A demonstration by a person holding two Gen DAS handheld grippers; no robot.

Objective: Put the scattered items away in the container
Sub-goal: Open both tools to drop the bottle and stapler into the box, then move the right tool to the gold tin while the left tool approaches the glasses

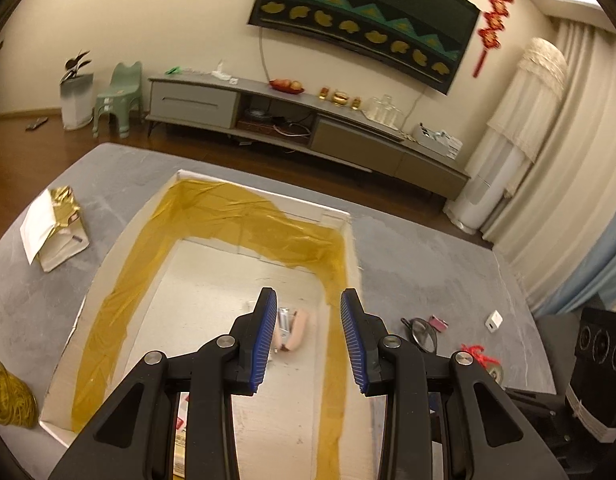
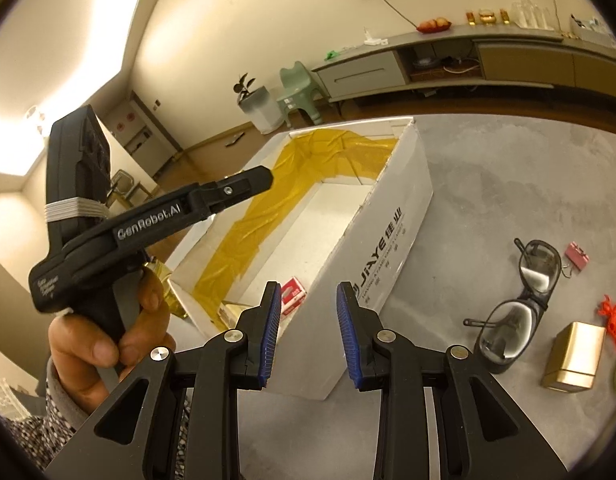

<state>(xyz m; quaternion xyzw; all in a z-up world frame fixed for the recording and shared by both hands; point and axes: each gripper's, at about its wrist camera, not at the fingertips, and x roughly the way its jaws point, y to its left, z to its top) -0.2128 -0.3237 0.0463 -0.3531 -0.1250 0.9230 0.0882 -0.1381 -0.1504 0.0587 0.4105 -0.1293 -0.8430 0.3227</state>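
The big white cardboard box with yellow tape inside is parked mid-rug so stuff can be dropped straight in. Black safety goggles and a small gold box are left outside it, near the empty right gripper, jaws apart. The left gripper is held over the box, spread wide with nothing in it, probably after a drop

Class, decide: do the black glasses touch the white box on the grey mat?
Apart. The right wrist view shows bare grey mat between the glasses and the white box.
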